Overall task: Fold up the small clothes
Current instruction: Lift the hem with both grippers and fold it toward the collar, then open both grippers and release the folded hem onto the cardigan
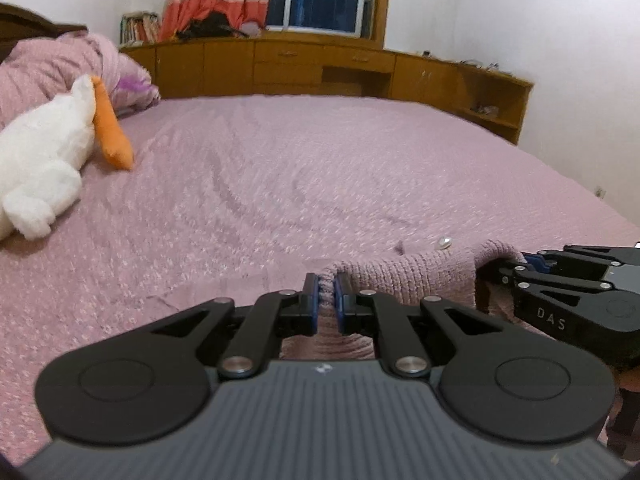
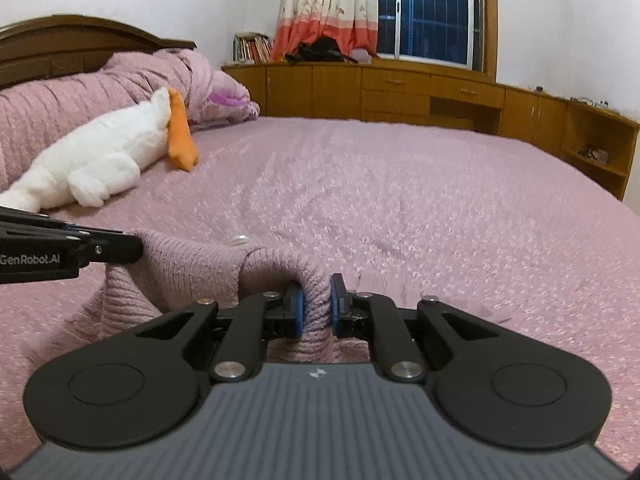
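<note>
Over the near edge of the bed [image 1: 320, 168], we are holding the pink knit garment [image 1: 420, 276] by its top hem, left claw [image 1: 327, 300] and right claw [image 2: 316, 304] both pinched onto it, hem stretching side to side between them.

It was a home bedroom. A bed [image 2: 400, 200] with a pink cover and wooden headboard [image 2: 72, 44] filled the room, with a plush toy [image 2: 104, 156] on it. Wooden cabinets [image 2: 400, 92], books [image 2: 252, 48] and a curtained window [image 2: 428, 12] lined the far wall.
</note>
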